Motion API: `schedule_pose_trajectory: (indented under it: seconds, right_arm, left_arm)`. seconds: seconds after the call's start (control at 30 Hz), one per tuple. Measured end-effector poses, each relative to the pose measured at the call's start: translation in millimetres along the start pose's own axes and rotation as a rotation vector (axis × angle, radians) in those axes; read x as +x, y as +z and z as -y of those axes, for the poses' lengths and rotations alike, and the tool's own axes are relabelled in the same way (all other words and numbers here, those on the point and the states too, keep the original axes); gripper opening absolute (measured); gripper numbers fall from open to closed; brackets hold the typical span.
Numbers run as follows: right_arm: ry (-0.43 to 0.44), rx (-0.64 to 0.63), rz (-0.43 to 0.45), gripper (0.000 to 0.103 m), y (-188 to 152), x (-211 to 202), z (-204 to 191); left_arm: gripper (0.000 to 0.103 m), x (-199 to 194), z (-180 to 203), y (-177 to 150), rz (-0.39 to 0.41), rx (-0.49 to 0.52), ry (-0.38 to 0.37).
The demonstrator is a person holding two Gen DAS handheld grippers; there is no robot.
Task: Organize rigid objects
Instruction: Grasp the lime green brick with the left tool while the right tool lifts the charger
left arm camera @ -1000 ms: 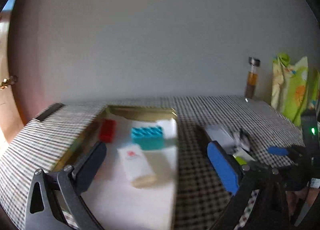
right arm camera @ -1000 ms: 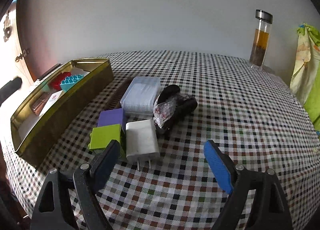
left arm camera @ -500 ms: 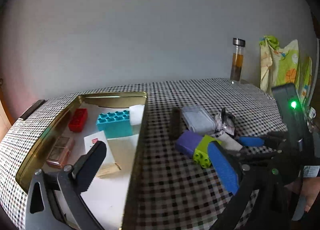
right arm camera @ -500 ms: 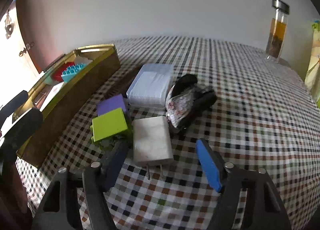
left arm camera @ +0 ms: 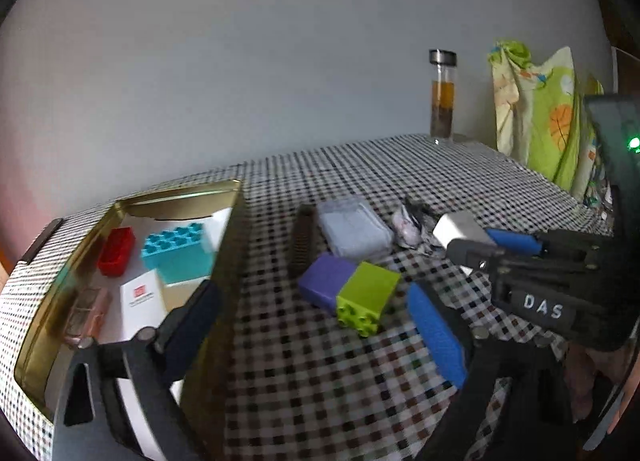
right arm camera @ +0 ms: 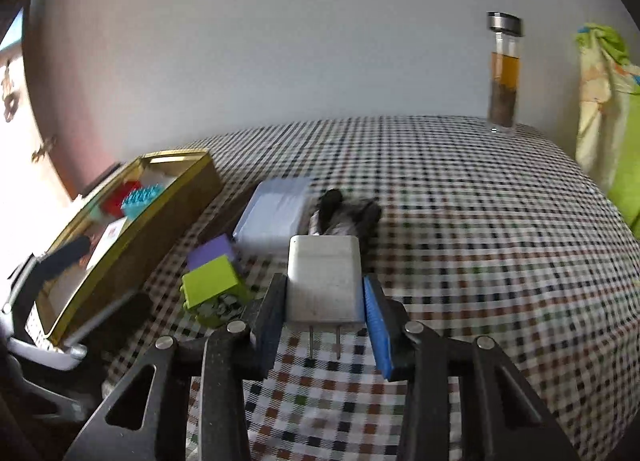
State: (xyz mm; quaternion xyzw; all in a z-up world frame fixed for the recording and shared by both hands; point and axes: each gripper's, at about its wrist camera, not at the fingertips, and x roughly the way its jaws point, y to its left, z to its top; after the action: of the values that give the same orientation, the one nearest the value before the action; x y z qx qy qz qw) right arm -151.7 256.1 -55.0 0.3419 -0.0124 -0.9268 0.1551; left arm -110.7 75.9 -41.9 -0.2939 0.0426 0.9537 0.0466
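My right gripper is shut on a white plug charger, prongs pointing back at the camera; the charger also shows in the left wrist view. A green brick joined to a purple brick lies just left of it, seen also in the left wrist view. My left gripper is open and empty over the right wall of the gold tin tray. The tray holds a red brick, a teal brick and a white box.
A clear plastic case and a crumpled dark cloth item lie behind the charger. A dark comb lies beside the case. A glass bottle stands at the table's far right, a green patterned cloth beyond it.
My right gripper moved forward and closed on the white charger. My left gripper swung right, from over the tray toward the bricks.
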Motion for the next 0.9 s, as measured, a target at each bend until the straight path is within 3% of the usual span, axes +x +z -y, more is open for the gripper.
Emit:
schedule_pose_trajectory:
  seconds: [0.1,0.33,0.5,0.53,0.63,0.9]
  right_arm:
    - [-0.005,0.042,0.021,0.04,1,-3,11]
    - [-0.01,0.052,0.008,0.041,1,1,8]
    - [-0.011,0.055,0.006,0.041,1,2,9]
    - [-0.011,0.057,0.005,0.041,0,2,9]
    - [-0.011,0.057,0.003,0.041,0,3,10]
    - [-0.018,0.057,0.025,0.041,0,-2,11]
  left_arm:
    - [0.092,12,7,2,-0.045,0.016,-0.024]
    - [0.073,30,20,5,-0.113,0.05,-0.065]
    - [0.056,41,28,2,-0.177,0.083,-0.1]
    - [0.047,43,28,2,-0.192,0.085,-0.114]
    - [0.035,43,29,1,-0.184,0.084,-0.109]
    - [0.034,34,27,4,-0.134,0.082,-0.12]
